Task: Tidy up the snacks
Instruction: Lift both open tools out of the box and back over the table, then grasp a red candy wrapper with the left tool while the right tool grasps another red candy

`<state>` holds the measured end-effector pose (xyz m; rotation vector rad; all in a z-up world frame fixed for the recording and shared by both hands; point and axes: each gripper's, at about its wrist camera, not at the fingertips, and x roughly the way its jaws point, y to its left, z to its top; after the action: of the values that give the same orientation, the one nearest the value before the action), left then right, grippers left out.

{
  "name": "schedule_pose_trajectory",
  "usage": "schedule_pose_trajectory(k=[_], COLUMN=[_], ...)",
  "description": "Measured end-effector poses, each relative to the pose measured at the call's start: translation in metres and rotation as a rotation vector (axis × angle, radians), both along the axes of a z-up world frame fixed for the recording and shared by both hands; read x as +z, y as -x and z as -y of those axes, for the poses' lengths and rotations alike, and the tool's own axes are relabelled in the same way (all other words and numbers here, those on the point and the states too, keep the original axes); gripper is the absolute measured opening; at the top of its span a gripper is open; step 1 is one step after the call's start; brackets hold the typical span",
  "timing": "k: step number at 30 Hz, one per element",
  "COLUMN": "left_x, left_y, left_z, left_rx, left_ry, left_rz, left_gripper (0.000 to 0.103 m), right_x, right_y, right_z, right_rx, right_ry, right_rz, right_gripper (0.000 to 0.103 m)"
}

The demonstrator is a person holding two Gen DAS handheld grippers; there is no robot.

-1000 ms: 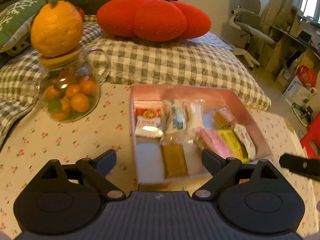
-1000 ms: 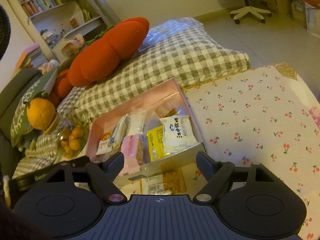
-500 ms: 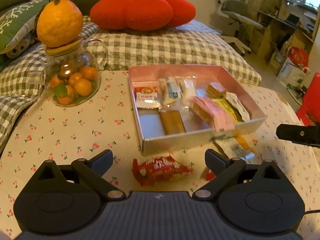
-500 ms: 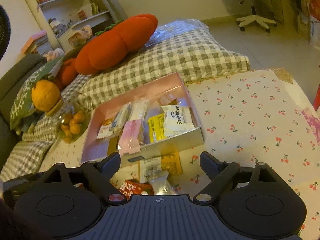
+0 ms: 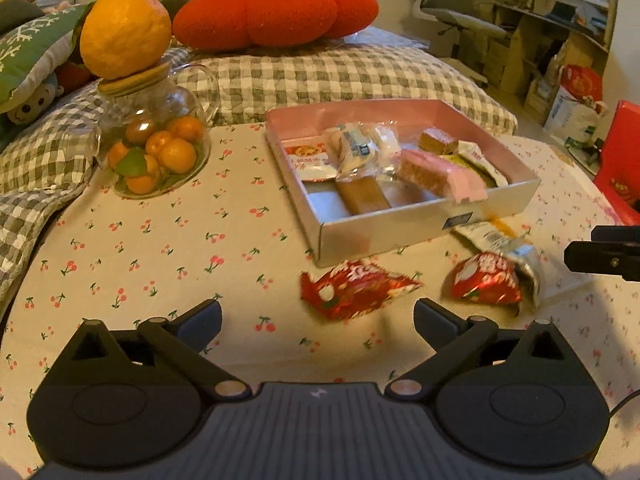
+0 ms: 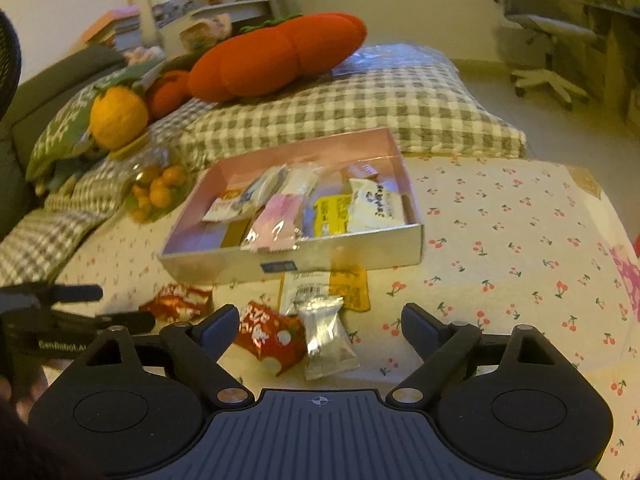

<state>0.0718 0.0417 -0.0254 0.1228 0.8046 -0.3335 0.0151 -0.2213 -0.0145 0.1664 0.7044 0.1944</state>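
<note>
A pink box (image 5: 420,228) (image 6: 340,248) on the cherry-print cloth holds several wrapped snacks. In front of it lie loose packets: a red one (image 5: 356,288) (image 6: 180,300), a second red one (image 5: 488,280) (image 6: 272,332), a silver one (image 6: 324,332) and a flat yellow-and-white one (image 6: 320,288). My left gripper (image 5: 318,314) hovers just short of the first red packet, its jaws opening with nothing between them. My right gripper (image 6: 320,316) stands open over the second red packet and the silver one, pads not touching either. The right gripper's finger (image 5: 604,256) shows at the left view's right edge.
A glass jar of small oranges (image 5: 156,152) with a big orange (image 5: 124,32) on its lid stands left of the box. Behind are a checked cushion (image 5: 340,76) and a red pumpkin cushion (image 5: 276,12). A red stool (image 5: 620,168) stands off the table's right edge.
Both grippers drew back from the box toward the table's near side and sank a little; the loose packets in front of the box came into view. Both pairs of jaws spread wider.
</note>
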Motion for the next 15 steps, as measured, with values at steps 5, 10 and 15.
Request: schedule_pose_trajectory(k=[5,10,15], left_x=[-0.013,-0.030,-0.038], left_y=[0.003,0.002,0.000], left_z=[-0.006,-0.001,0.004], left_rx=[-0.048,-0.124,-0.173], left_ry=[-0.011,-0.040,-0.048], left_rz=[0.046,0.074,0.120], left_gripper=[0.102,0.102,0.102], right_x=[-0.009,-0.021,-0.029], right_y=[0.005,0.005,0.006], right_z=[-0.011,-0.027,-0.044], right_rx=[0.061,0.141,0.222], right_ry=[0.057,0.139,0.218], right_rz=[0.024,0.043,0.084], right_gripper=[0.090,0.090,0.090])
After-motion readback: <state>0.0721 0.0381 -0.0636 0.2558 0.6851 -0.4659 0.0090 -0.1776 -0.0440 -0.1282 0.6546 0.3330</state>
